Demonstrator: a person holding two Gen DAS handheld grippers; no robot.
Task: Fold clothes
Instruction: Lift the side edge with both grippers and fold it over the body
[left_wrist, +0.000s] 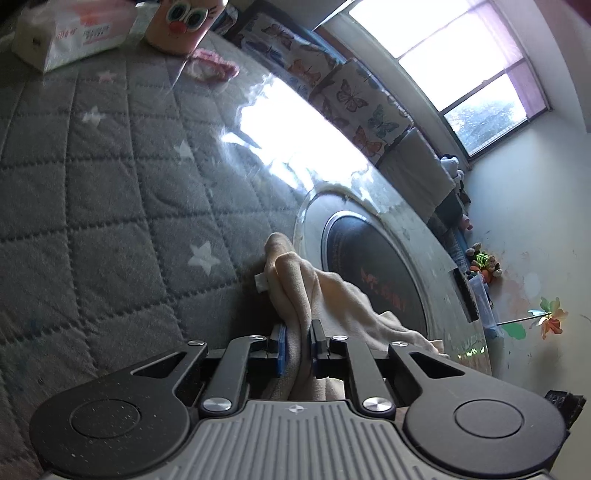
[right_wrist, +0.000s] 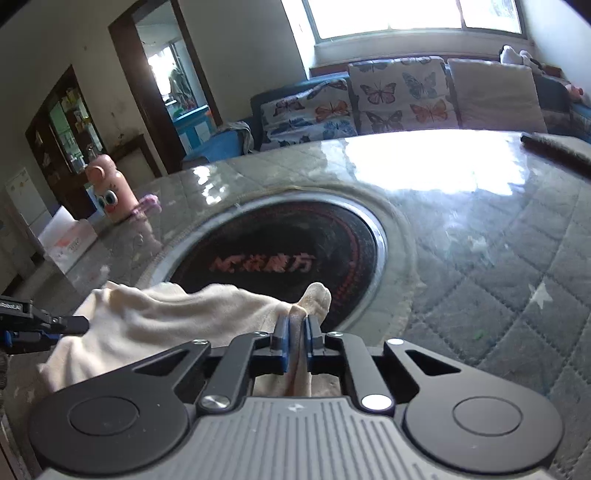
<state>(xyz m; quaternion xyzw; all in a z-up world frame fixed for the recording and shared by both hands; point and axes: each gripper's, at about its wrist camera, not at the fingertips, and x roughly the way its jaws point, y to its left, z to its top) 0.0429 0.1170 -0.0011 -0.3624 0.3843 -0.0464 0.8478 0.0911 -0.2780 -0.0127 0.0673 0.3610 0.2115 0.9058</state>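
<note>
A cream-coloured garment (left_wrist: 332, 295) is held by both grippers over the table. My left gripper (left_wrist: 298, 341) is shut on one bunched edge of it, and a small white tag (left_wrist: 260, 282) sticks out at the fold. My right gripper (right_wrist: 295, 338) is shut on another edge of the garment (right_wrist: 166, 314), which sags between the two grippers above the black round hob. The left gripper (right_wrist: 70, 325) shows at the left edge of the right wrist view, against the cloth.
The table has a grey quilted star cover (left_wrist: 110, 184) under a glossy sheet and a black round hob (right_wrist: 280, 254) in its middle. A tissue pack (left_wrist: 74, 33), a pink cartoon bottle (right_wrist: 107, 192) and pink fabric (left_wrist: 212, 66) lie at one end. A butterfly-print sofa (right_wrist: 399, 96) stands behind.
</note>
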